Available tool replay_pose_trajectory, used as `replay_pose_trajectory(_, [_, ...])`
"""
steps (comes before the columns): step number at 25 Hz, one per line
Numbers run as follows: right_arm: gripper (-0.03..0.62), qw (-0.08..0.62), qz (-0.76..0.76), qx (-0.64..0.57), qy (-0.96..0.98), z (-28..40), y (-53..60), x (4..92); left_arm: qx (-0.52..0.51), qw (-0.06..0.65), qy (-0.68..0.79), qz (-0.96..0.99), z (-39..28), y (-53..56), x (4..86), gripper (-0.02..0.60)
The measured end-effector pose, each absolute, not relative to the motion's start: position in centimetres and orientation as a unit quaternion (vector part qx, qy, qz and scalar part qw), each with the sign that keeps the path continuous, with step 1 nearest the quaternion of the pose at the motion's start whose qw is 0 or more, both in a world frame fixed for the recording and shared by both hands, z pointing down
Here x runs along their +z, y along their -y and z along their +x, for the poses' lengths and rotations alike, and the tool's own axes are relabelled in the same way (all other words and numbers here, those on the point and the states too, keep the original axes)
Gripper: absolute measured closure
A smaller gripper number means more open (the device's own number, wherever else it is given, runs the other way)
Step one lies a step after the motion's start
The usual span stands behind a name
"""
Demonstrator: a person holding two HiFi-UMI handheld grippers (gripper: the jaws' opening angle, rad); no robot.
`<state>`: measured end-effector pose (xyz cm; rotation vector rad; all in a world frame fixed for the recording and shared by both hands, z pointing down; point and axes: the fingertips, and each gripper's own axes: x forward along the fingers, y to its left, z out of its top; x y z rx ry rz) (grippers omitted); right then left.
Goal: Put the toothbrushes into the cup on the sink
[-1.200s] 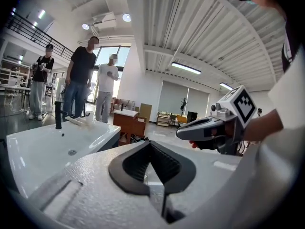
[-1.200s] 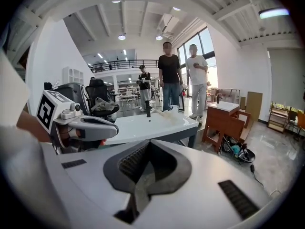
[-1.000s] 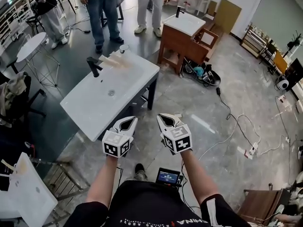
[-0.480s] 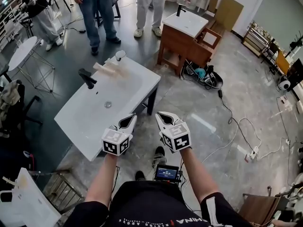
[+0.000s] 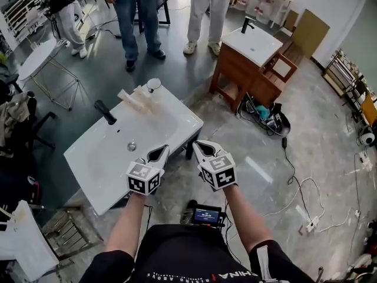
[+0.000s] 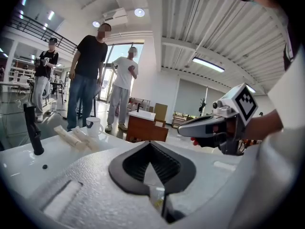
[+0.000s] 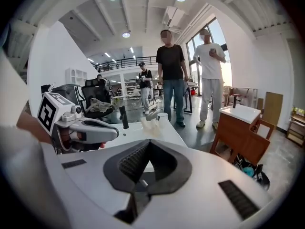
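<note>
A white sink point(image 5: 103, 158) on dark legs stands ahead of me. At its far corner is a white cup point(image 5: 154, 85), with several pale toothbrushes point(image 5: 136, 101) lying beside it and a black faucet point(image 5: 106, 112) to the left. My left gripper point(image 5: 159, 152) is shut and empty, its tip over the sink's near edge. My right gripper point(image 5: 204, 148) is shut and empty, over the floor just right of the sink. The left gripper view shows the cup point(image 6: 93, 126), the toothbrushes point(image 6: 76, 137) and the right gripper point(image 6: 209, 125). The right gripper view shows the cup point(image 7: 163, 117) and the left gripper point(image 7: 90, 130).
Two people point(image 5: 138, 16) stand on the floor beyond the sink, and a third stands at the far left. A second sink on a wooden cabinet point(image 5: 253, 43) is at the back right, with cables point(image 5: 294, 175) on the floor. A round table point(image 5: 38, 55) stands left.
Both grippers have moved forward together toward the sink. The left tip now reaches over the sink's near edge, and the sink and cup sit closer in view.
</note>
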<state>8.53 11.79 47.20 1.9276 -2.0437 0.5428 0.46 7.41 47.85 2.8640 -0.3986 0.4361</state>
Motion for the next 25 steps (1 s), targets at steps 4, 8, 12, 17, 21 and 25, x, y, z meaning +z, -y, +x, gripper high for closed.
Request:
replay_pose_trajectory(4, [0.586,0.147,0.642,0.182,0.730,11.1,-8.7,47.2,0.142,0.112,0.173,0.968,2.3,-4.9,47.4,0.580])
replay_pose_trajectory(8, [0.586,0.153,0.617,0.181,0.751,11.7,-5.8,47.6,0.143,0.120,0.210,0.960,2.3,-2.5,47.8,0.580])
replay_pose_trajectory(12, [0.585,0.154,0.596,0.182,0.767,11.6,-2.7,48.0,0.144,0.126,0.237,0.953,1.9,0.3,48.3,0.578])
replay_pose_trajectory(17, [0.586,0.159,0.575,0.181,0.782,11.1,2.0,48.4,0.140,0.136,0.263,0.945,1.6,4.7,49.1,0.580])
replay_pose_trajectory(21, [0.585,0.168,0.561,0.181,0.790,10.8,6.4,48.7,0.134,0.141,0.283,0.939,1.3,8.7,49.4,0.578])
replay_pose_trajectory(25, [0.585,0.174,0.550,0.178,0.797,10.1,10.8,48.4,0.125,0.148,0.306,0.932,0.4,12.9,49.3,0.578])
